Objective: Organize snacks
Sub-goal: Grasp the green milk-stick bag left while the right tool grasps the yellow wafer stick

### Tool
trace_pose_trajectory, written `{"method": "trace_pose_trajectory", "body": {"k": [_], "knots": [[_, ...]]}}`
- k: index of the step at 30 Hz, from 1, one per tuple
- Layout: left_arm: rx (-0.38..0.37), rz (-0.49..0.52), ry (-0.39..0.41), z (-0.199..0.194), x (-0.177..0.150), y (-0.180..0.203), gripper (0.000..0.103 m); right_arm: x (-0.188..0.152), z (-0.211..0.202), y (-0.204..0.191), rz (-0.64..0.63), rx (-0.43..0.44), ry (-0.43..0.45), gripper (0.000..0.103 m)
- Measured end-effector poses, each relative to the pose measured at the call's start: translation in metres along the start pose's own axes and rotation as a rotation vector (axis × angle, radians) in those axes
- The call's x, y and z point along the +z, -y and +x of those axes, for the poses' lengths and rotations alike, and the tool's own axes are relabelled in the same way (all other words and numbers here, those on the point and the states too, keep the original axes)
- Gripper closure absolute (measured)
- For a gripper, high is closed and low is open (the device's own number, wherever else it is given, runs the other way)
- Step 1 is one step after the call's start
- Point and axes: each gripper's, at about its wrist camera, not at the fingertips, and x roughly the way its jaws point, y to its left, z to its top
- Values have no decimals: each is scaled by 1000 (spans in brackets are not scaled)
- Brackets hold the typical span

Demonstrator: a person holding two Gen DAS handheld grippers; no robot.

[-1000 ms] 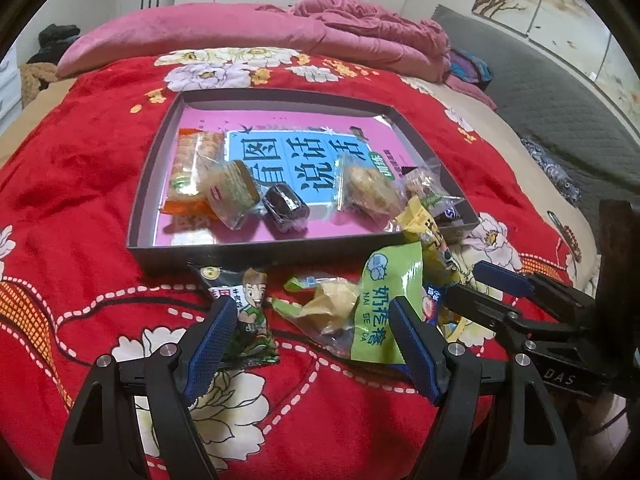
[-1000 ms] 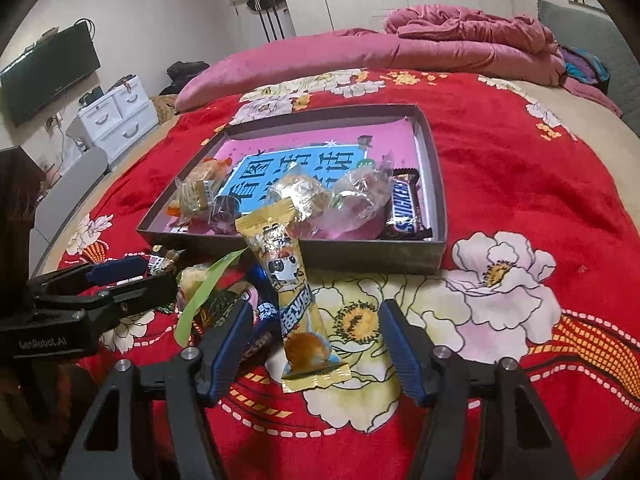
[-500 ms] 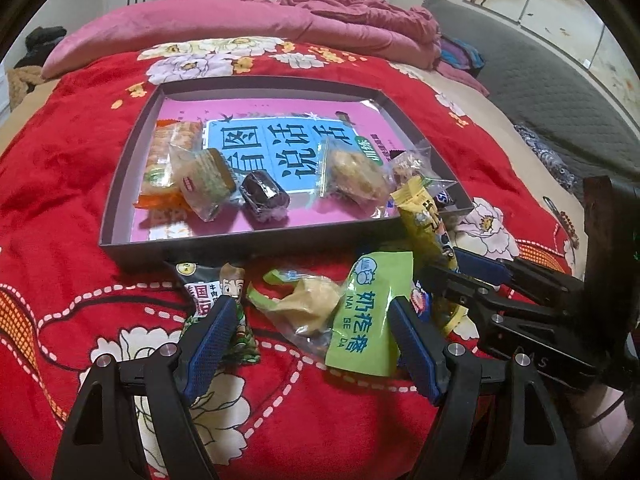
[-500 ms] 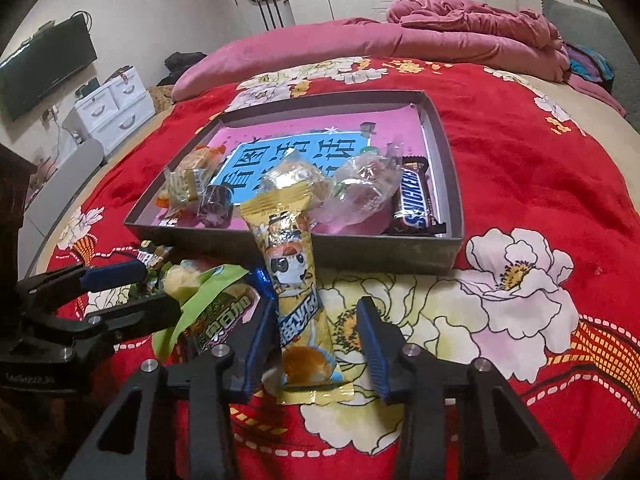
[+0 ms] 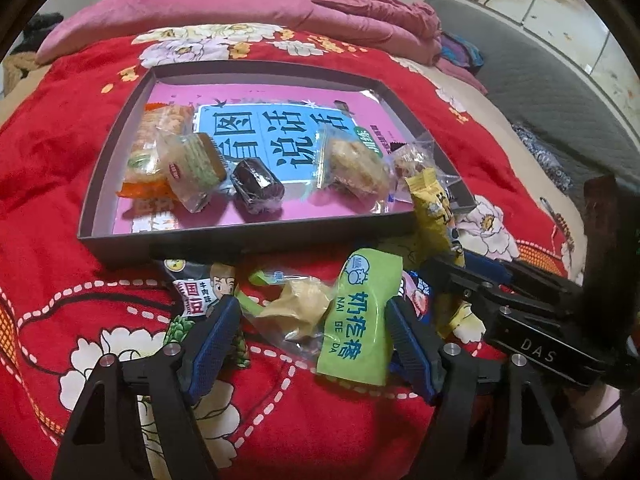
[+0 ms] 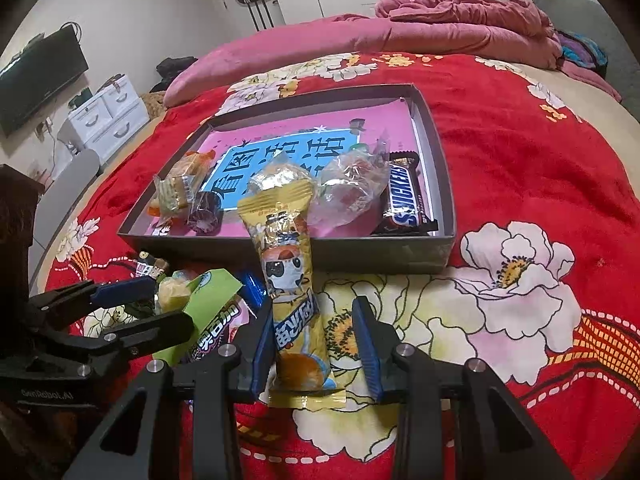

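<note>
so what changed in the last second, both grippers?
The right gripper has just been closing around the yellow snack packet; its left pad touches, but a gap remains on the right. The left gripper narrowed slightly around the green packet, not gripping. The tray and its snacks are unchanged.

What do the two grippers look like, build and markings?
Both are black frames with silver screws and blue ribbed pads. The left gripper shows white "GenRobot.AI" lettering on its body in the right view; the right gripper shows "DAS" in the left view. No cables visible.
</note>
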Motion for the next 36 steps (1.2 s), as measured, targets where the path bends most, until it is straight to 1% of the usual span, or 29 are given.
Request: {"method": "trace_pose_trajectory", "body": {"k": [2,4,6,7,10,14,15,16,18,20,22,29,35,36], "knots": [[-22,-23,1,-1,1,-5,30,0,1,2,12,6,-2,65],[-35,-41,0,-1,2,-9,38,0,2,3,18,9,-5,65],[-47,-62,-2,-1,3,-14,41,0,2,3,21,9,-5,65],[-55,-72,-2,-1,4,-16,45,0,2,3,21,8,-6,65],[-34,-61,1,-1,4,-16,53,0,3,2,15,5,-8,65],[-14,-37,-6,1,4,-13,53,0,5,0,6,-6,-14,65],[-15,-33,-14,3,4,-12,52,0,5,0,5,-8,-14,65],[-25,-35,-26,4,3,-13,47,0,6,-1,3,-10,-15,65],[-40,-40,-42,6,2,-13,42,0,7,-1,3,-12,-18,65],[-33,-25,-62,10,0,-9,38,0,7,-1,4,-11,-18,65],[-22,-10,-60,11,0,-6,37,0,7,-1,5,-12,-19,65],[-34,-44,-53,15,3,-10,36,1,8,-2,3,-16,-19,65],[-10,-23,-34,16,8,-4,39,1,9,-2,2,-18,-14,65],[-10,-26,-32,15,8,-5,42,2,8,-3,-2,-19,-10,65]]}}
